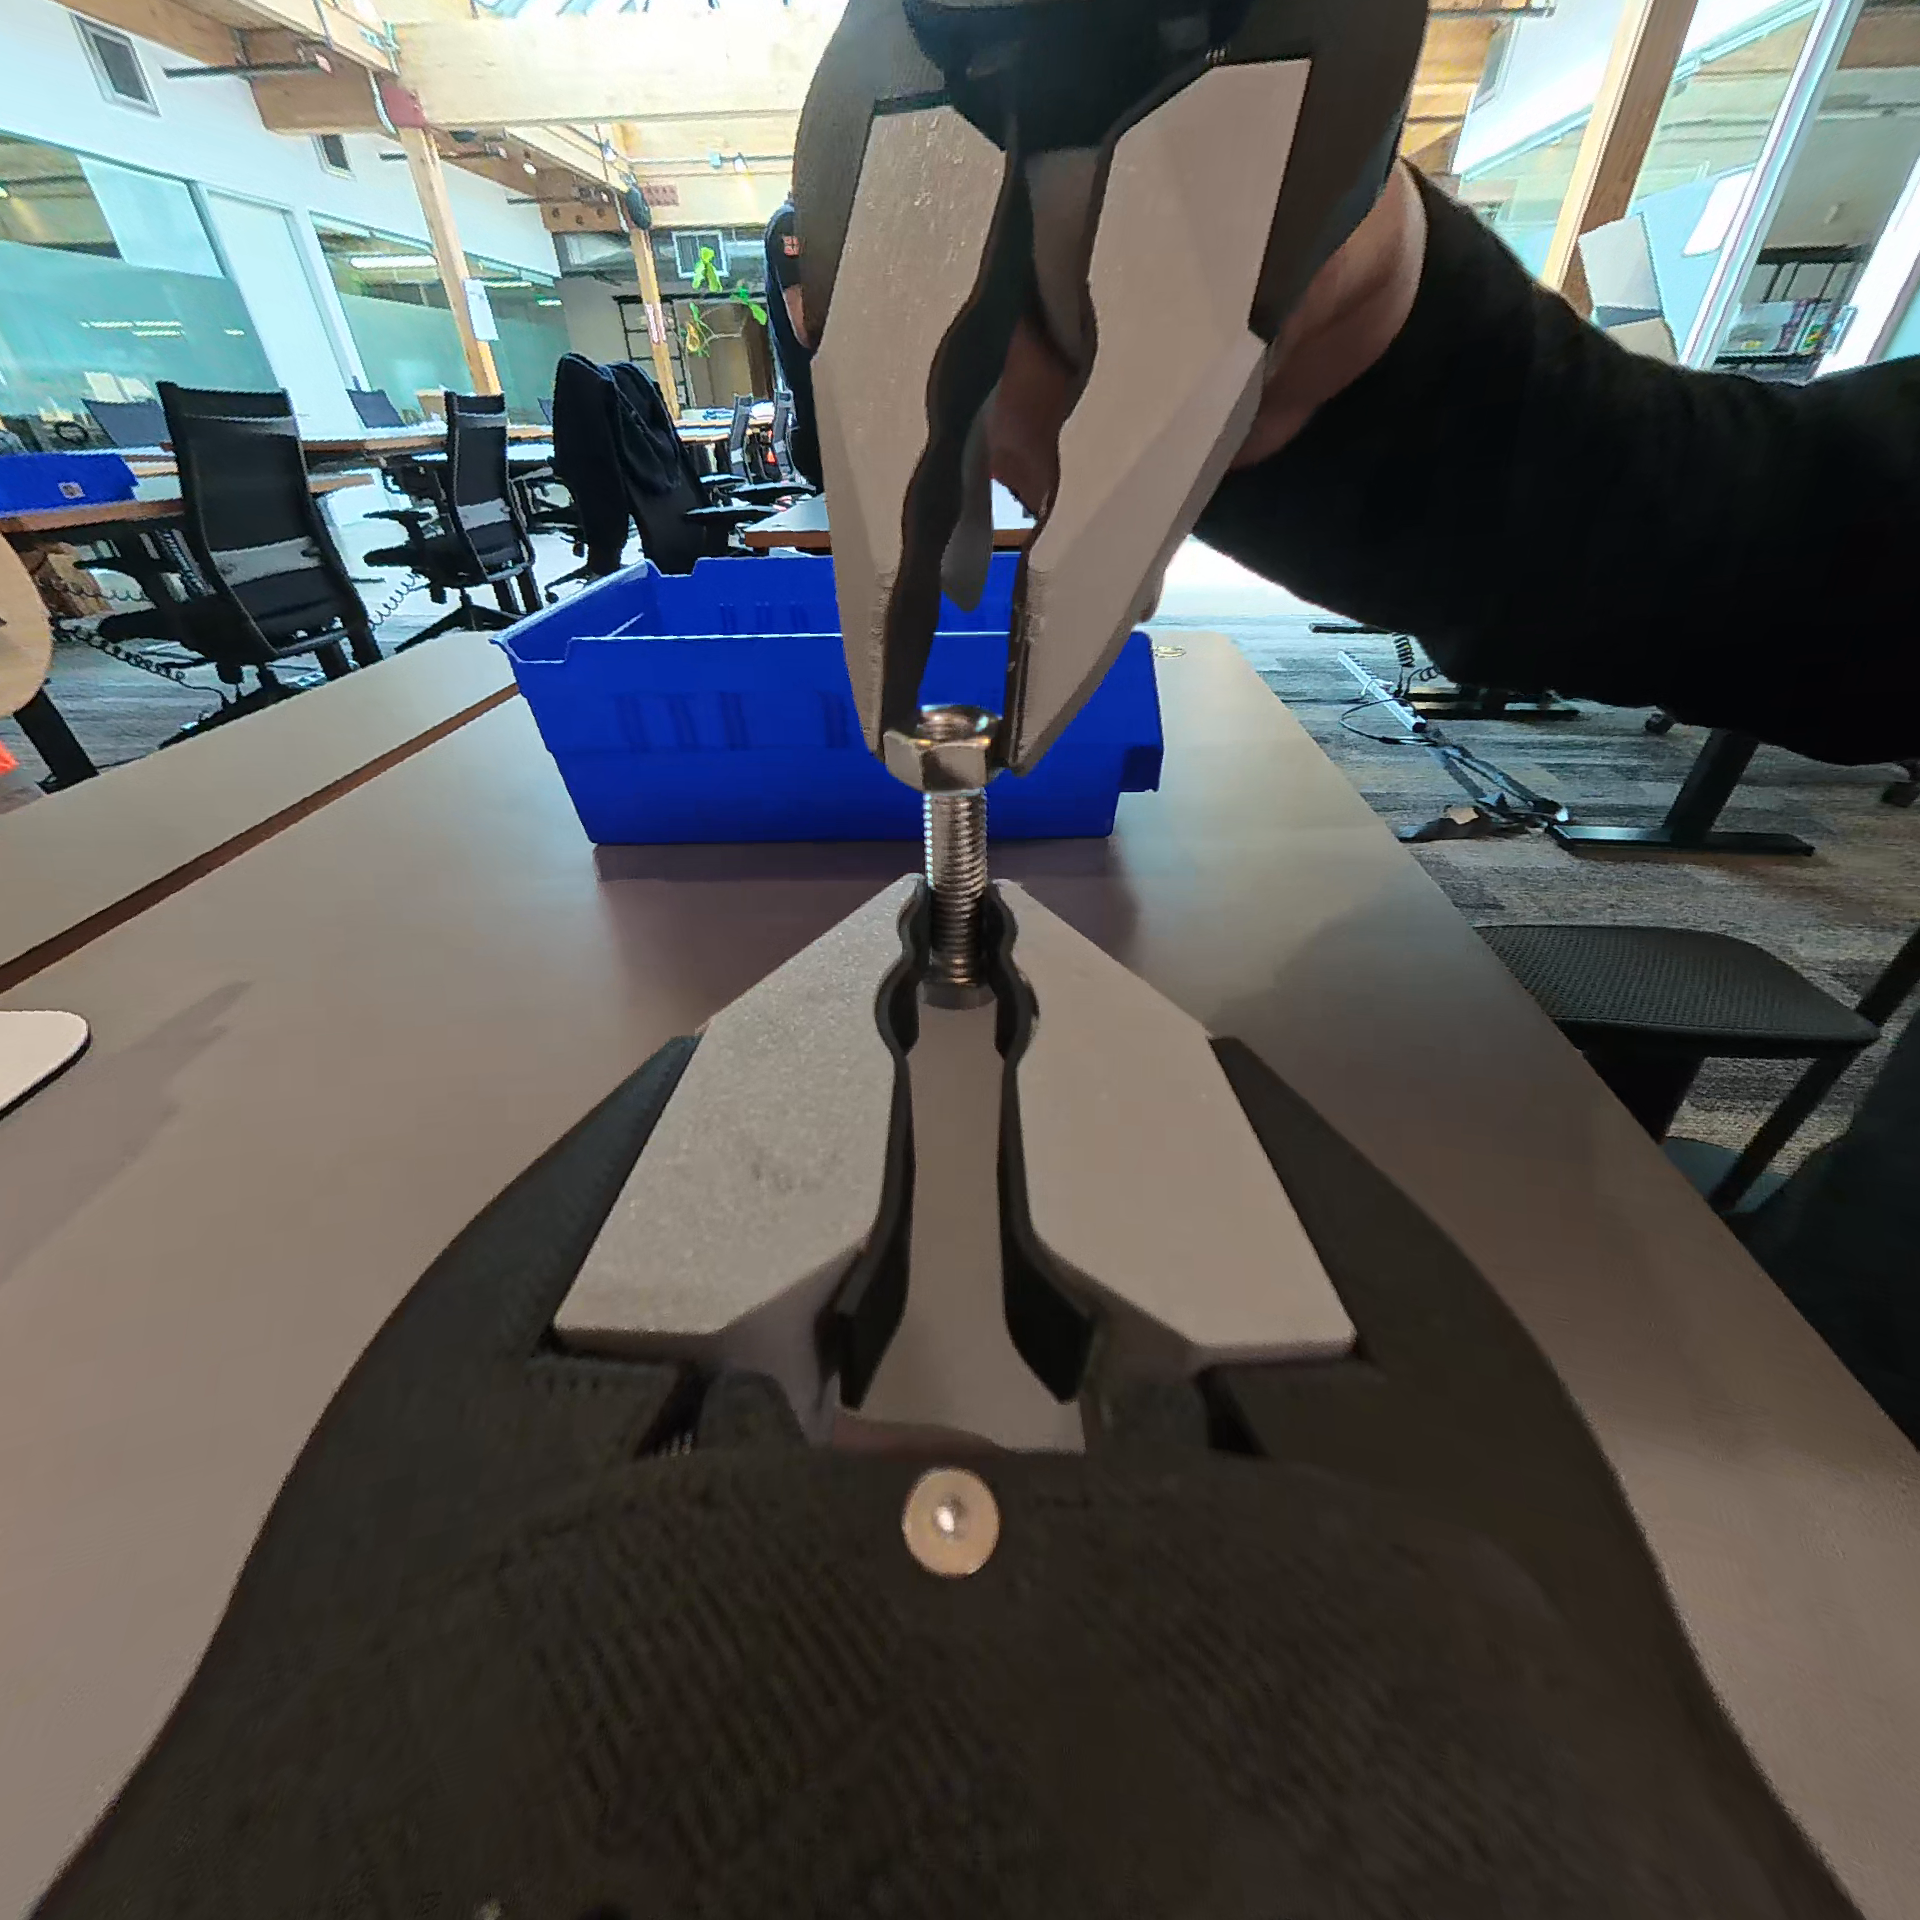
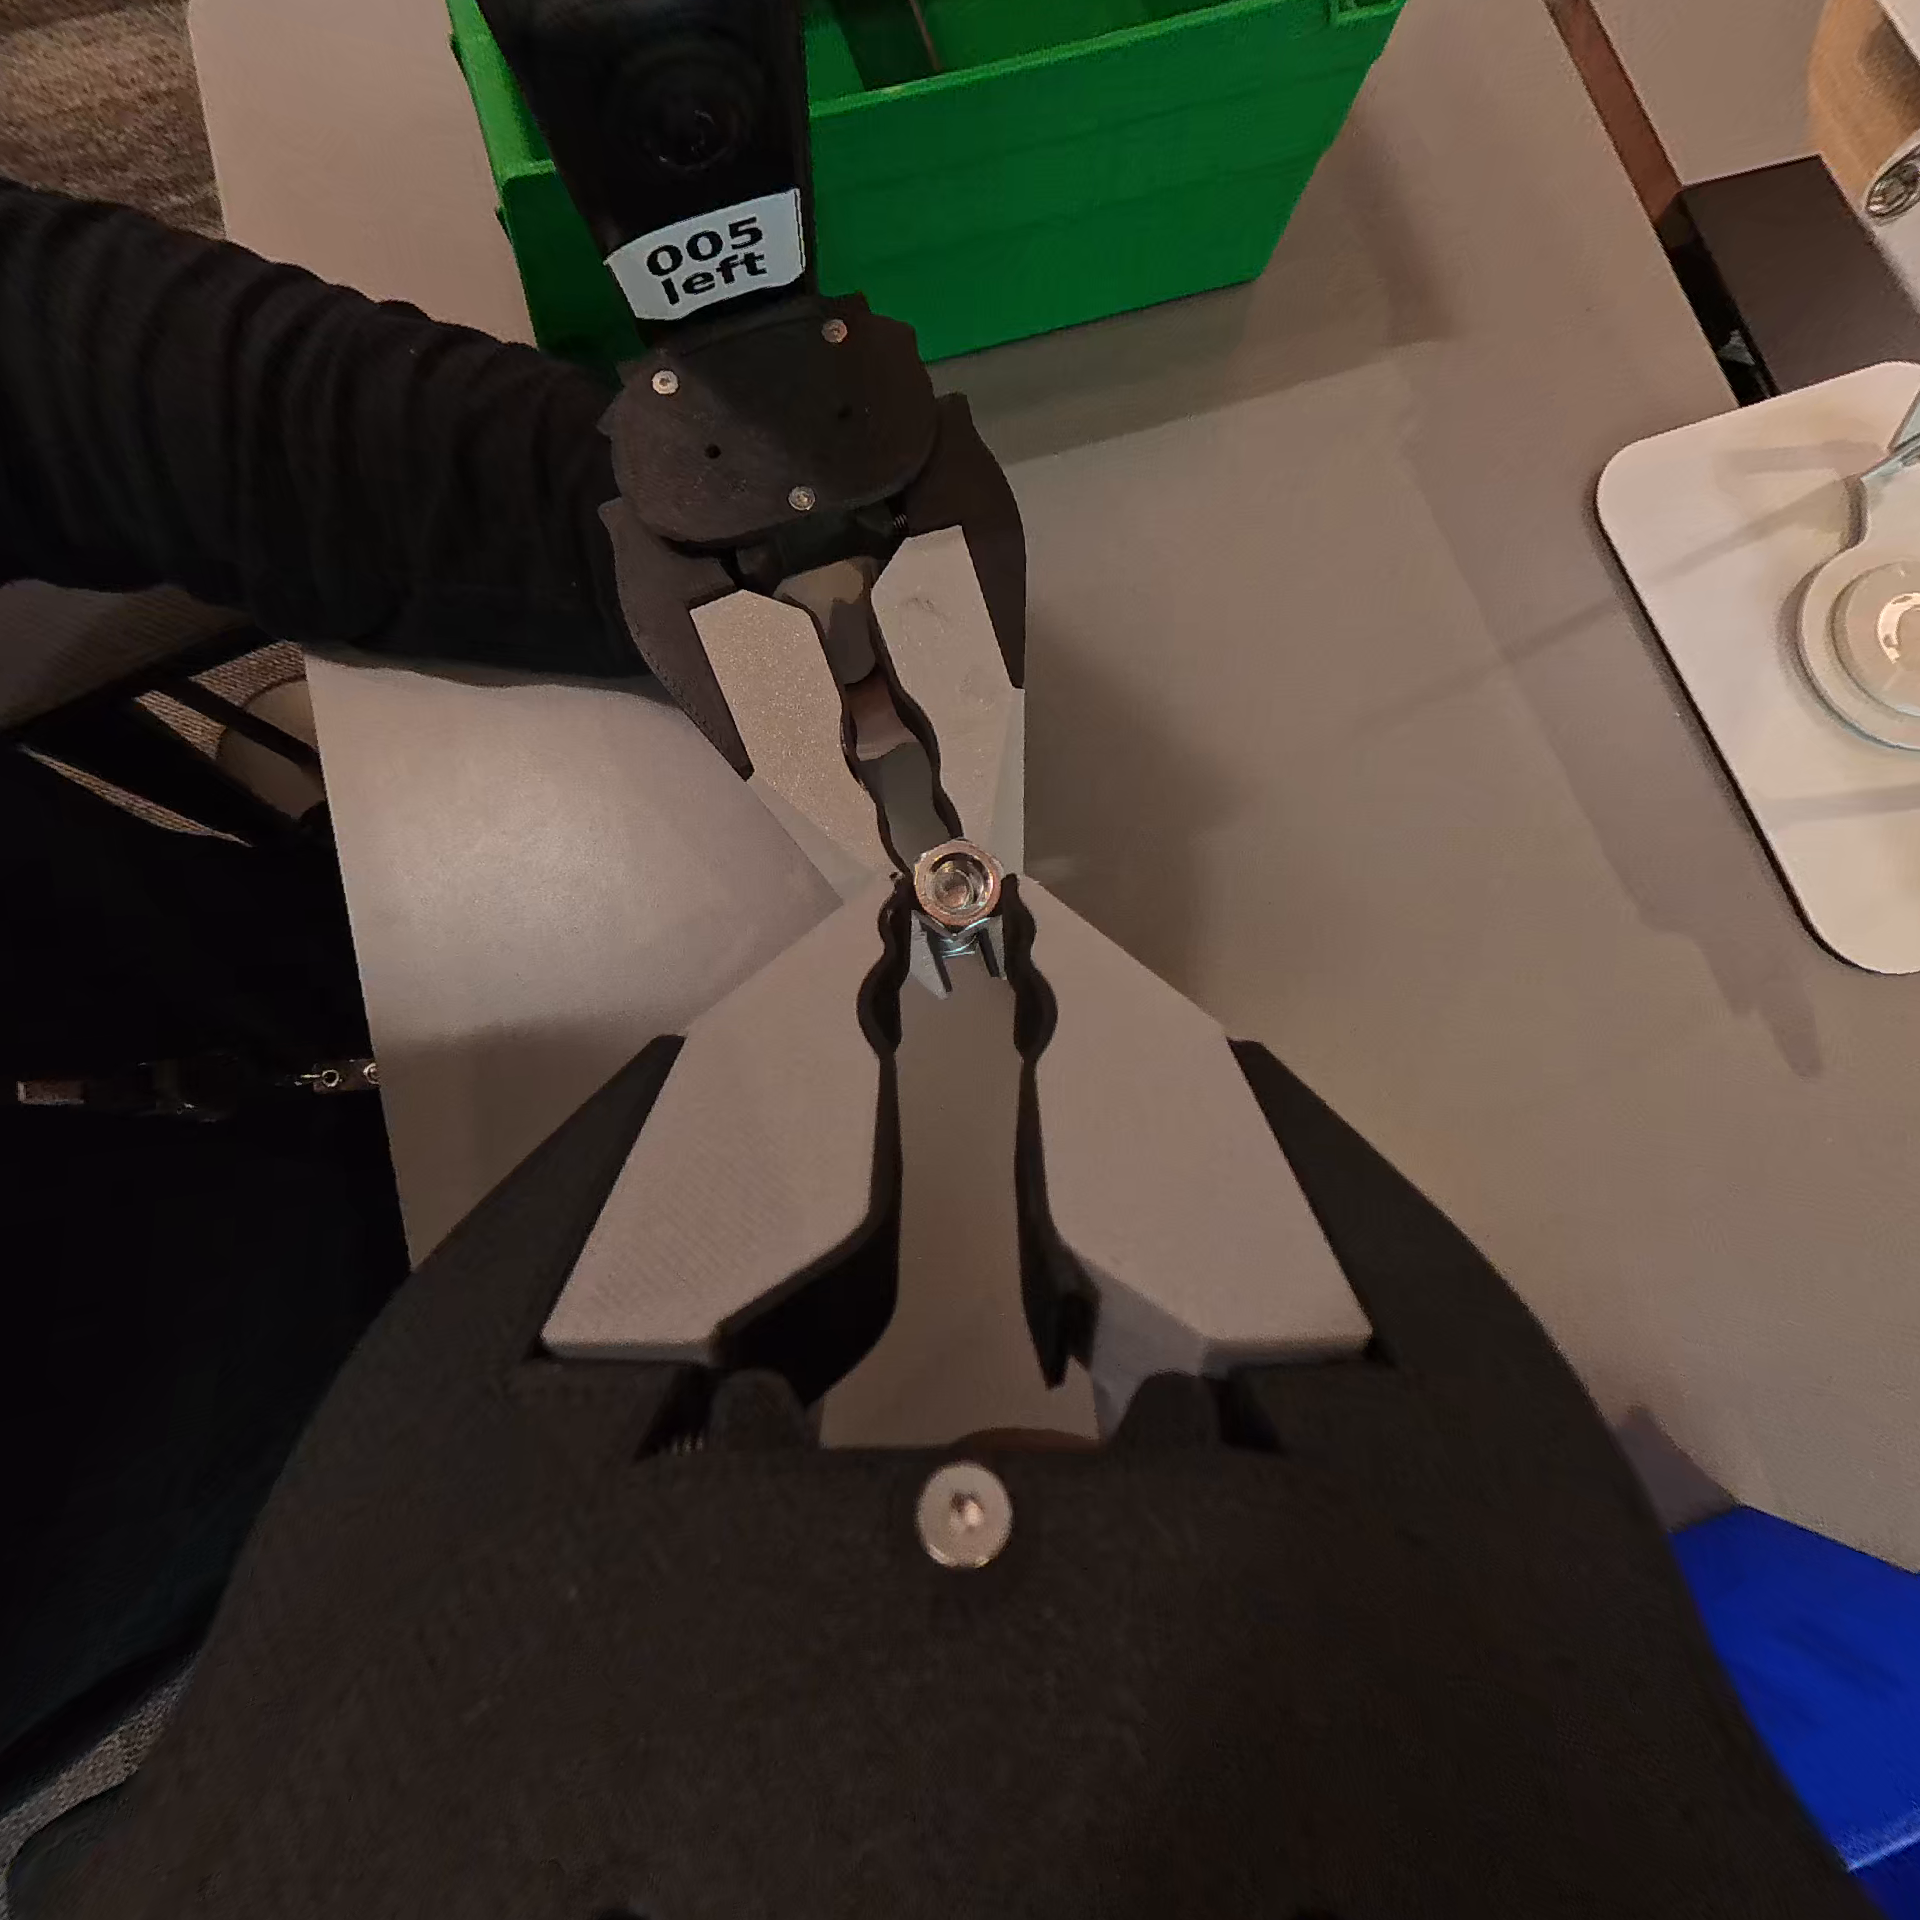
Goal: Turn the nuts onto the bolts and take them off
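Nut [image 1: 943,744], shiny and six-sided, seated at the top end of the bolt [image 1: 954,883], above the grey table [image 1: 312,1039]. Same nut [image 2: 957,884] seen end-on from above in the right wrist view, hole facing the camera, bolt [image 2: 958,943] mostly hidden beneath it.

Bolt upright, threaded shank bare between the two tools, lower part clamped in the left gripper [image 1: 958,940], whose fingers are closed on the threads near the tips. Left gripper [image 2: 940,847] reaching in from the upper left in the right wrist view, a pale label on its black body, held by an arm in a black sleeve [image 2: 260,436].

Right gripper [image 1: 951,743] coming down from above, fingers pinched on opposite sides of the nut. Right gripper [image 2: 956,914] in its own view closed around the nut at the fingertips.

Blue bin [image 1: 727,707] just behind the bolt on the table. Green bin [image 2: 1091,187] at the table's far edge behind the left gripper. White pad [image 2: 1714,644] off to the right, with a clear round object on it. Office chairs [image 1: 260,540] and desks farther back.
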The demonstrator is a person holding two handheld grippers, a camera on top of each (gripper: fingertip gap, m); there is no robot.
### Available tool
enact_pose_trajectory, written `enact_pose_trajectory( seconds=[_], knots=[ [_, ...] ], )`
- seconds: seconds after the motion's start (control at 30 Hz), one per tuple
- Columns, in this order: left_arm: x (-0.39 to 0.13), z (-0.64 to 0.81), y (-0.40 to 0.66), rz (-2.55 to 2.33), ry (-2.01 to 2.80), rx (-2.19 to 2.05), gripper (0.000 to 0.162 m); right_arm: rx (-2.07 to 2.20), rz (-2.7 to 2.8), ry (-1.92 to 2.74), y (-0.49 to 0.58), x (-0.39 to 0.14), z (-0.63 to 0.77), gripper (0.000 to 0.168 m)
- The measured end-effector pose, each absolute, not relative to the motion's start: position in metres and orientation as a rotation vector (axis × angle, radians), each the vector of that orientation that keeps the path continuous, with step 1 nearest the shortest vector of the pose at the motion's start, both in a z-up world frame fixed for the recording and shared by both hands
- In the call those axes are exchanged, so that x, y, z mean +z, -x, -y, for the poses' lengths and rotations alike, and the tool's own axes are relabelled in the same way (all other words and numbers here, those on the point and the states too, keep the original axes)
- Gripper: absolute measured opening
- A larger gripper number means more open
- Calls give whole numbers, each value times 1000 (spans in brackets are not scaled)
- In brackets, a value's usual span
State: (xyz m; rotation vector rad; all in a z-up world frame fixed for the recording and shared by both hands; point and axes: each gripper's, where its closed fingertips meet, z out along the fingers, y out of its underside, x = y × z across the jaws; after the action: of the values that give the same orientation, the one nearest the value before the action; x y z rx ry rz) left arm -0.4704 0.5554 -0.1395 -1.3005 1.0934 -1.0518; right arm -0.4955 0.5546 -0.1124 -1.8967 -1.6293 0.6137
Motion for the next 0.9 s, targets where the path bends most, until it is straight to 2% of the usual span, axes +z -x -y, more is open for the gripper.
enact_pose_trajectory(
  seconds=[0.9],
  knots=[
    [-140, -564, 470, -1054, 1321, -982, 7, 617, 1549, 1928, 496, -117, -560, 14]
  ],
)
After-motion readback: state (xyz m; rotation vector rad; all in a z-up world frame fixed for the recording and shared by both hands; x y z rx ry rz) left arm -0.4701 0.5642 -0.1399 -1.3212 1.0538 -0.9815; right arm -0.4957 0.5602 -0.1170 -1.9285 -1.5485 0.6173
